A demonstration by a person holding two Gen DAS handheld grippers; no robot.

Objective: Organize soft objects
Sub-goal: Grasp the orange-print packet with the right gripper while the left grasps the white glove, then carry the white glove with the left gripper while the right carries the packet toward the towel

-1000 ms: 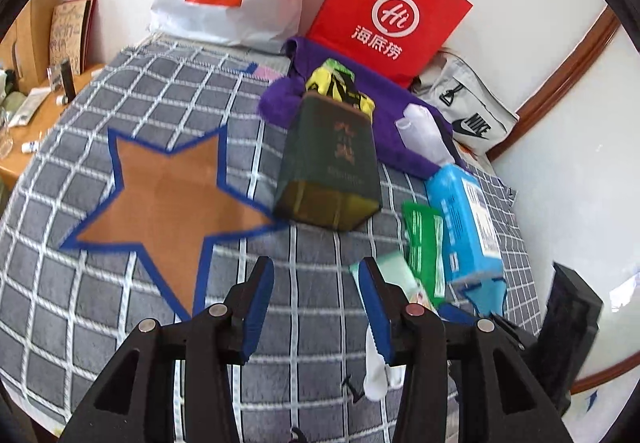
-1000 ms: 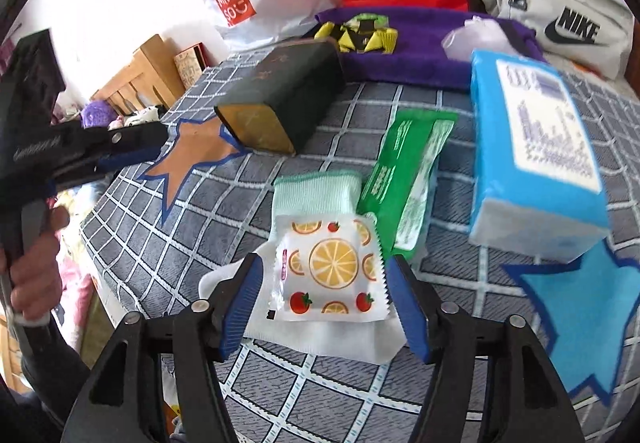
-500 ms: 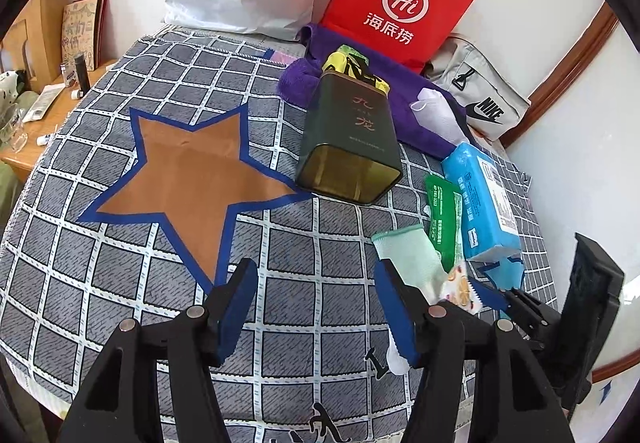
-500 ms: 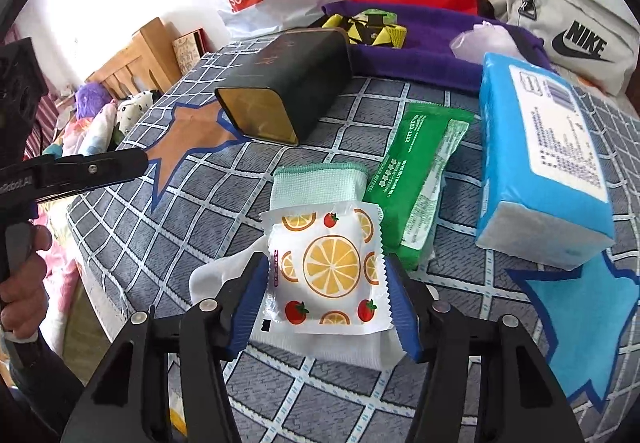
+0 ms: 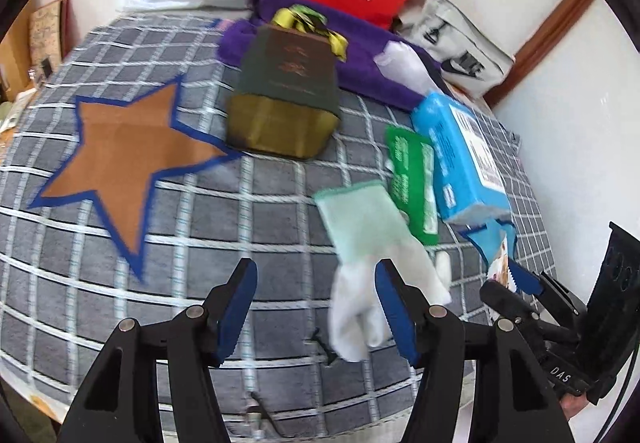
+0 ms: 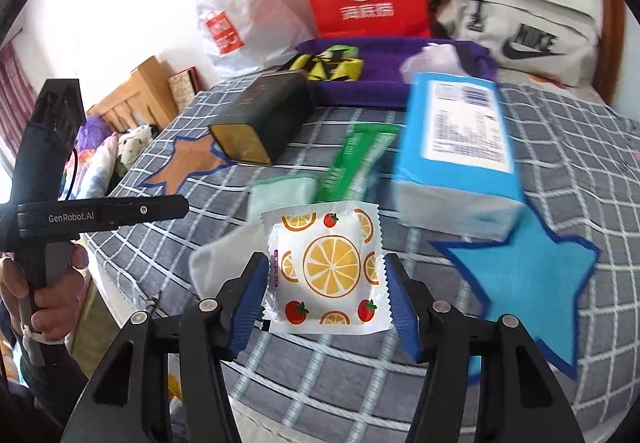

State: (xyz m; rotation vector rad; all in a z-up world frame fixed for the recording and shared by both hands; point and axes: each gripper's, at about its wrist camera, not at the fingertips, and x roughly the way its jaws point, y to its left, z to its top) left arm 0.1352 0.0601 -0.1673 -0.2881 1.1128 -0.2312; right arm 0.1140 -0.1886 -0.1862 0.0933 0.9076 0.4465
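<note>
The right gripper (image 6: 326, 285) squeezes a puffy packet (image 6: 326, 267) with orange slices and tomatoes on it, held up above the bed (image 6: 580, 171) near its front edge. The left gripper (image 5: 314, 301) has its fingers (image 5: 236, 303) apart with nothing between them. A white and green glove (image 5: 372, 239) lies flat on the bed, partly behind the left gripper's right finger. A blue tissue pack (image 6: 456, 151) and a green packet (image 5: 412, 179) lie beside the glove.

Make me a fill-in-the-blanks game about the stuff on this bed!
1. The right gripper holds a packet printed with tomatoes and ____ slices.
2. The star beside the tissue pack is ____.
3. The dark tin lies next to the ____ star.
4. The left gripper holds ____.

Missing words: orange; blue; brown; nothing
</note>
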